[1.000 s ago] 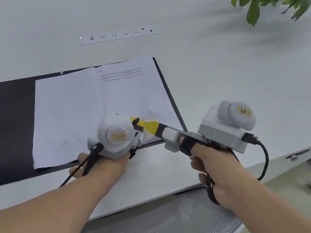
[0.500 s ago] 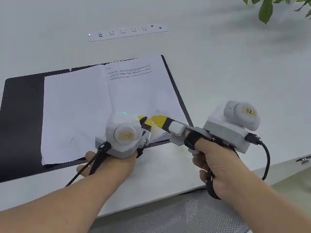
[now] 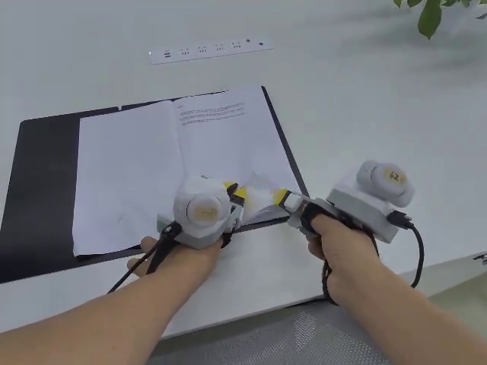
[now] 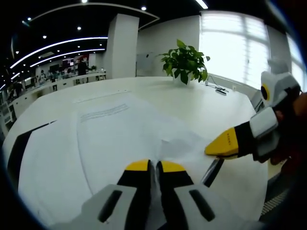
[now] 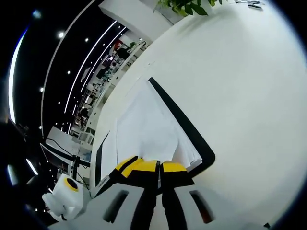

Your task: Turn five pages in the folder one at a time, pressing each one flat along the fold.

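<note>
**A:** Where was the folder (image 3: pixel 30 190), and why was it laid out like that?

**B:** It lay open on the white counter (image 3: pixel 380 99), black cover spread flat to the left and a white sheet on either side of the fold. I'd guess it was flat so that a sheet could swing over freely.

**A:** And the left hand-held gripper (image 3: pixel 237 196)?

**B:** It was at the near edge of the right page (image 3: pixel 228 144). Its yellow jaws were closed together with nothing between them that I could see. It was probably there to steady the stack or press it down.

**A:** The right one?

**B:** The right hand-held gripper (image 3: pixel 280 198) was just beside it, at the page's near right corner (image 3: pixel 259 186), which stood slightly lifted. Its jaws were drawn together too. I couldn't tell whether a sheet was caught in them, but to me that looked like the start of a turn.

**A:** Was any writing legible?

**B:** No. There were a few printed lines (image 3: pixel 213 112) at the top of the right page, too small to read. The round cap (image 3: pixel 392 176) on the right hand-held gripper carried a mark I couldn't read either.
</note>
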